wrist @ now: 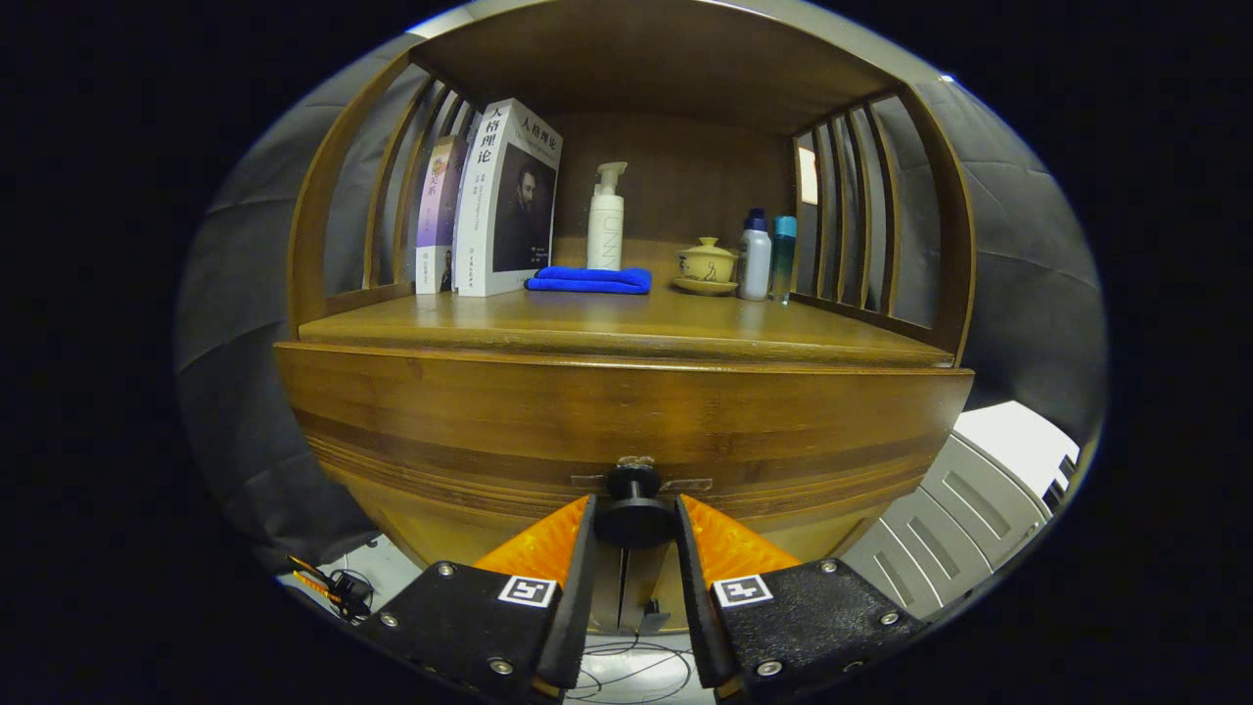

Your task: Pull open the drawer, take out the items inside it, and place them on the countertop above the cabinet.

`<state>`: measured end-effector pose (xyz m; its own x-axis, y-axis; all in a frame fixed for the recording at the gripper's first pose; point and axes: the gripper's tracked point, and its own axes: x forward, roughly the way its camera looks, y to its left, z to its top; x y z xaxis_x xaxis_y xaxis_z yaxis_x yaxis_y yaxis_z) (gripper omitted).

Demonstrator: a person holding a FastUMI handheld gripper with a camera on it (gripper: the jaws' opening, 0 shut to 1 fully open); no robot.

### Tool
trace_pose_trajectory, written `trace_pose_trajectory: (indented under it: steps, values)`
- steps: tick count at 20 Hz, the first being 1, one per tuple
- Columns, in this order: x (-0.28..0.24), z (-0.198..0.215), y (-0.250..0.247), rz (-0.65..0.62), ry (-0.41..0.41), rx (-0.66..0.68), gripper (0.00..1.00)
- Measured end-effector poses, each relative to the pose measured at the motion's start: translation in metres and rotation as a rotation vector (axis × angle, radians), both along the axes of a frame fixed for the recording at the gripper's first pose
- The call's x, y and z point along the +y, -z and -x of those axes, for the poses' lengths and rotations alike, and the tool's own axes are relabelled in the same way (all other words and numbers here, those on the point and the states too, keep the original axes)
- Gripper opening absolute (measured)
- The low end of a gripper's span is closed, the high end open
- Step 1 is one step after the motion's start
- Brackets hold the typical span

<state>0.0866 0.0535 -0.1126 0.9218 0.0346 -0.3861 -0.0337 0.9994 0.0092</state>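
Closest to the lens, my gripper (634,524) has its two fingers closed in on the drawer knob (634,511), one finger against each side of the dark round knob, so I read it as clamped on the knob and ready to pull. That knob sits in the middle of the drawer front (626,421), the wide curved wooden panel right ahead of the fingers.

No gap shows between the drawer front and the lip of the countertop (626,328) above it, so I judge the drawer has not been pulled out yet, or barely. Nothing of its inside can be seen from here, so I cannot say what items wait in it.

Beyond the fingers, on the countertop, stand some books (494,201), with a folded blue cloth (589,280) just beside them and a white pump bottle (606,220) right behind it. Further along are a lidded cup on a saucer (706,264) and two small bottles (765,257).

By my reckoning the task is at its very first step: knob grasped, with the pull, the emptying of the drawer and the placing on the countertop all left to do.
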Motion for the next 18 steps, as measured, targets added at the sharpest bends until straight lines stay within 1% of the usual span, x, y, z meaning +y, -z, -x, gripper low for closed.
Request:
trace_pose_trajectory:
  steps: [6,18]
  values:
    - [-0.001,0.022,-0.004,0.019,-0.01,0.011,0.44]
    - [-0.008,0.065,-0.009,0.055,-0.003,0.043,0.44]
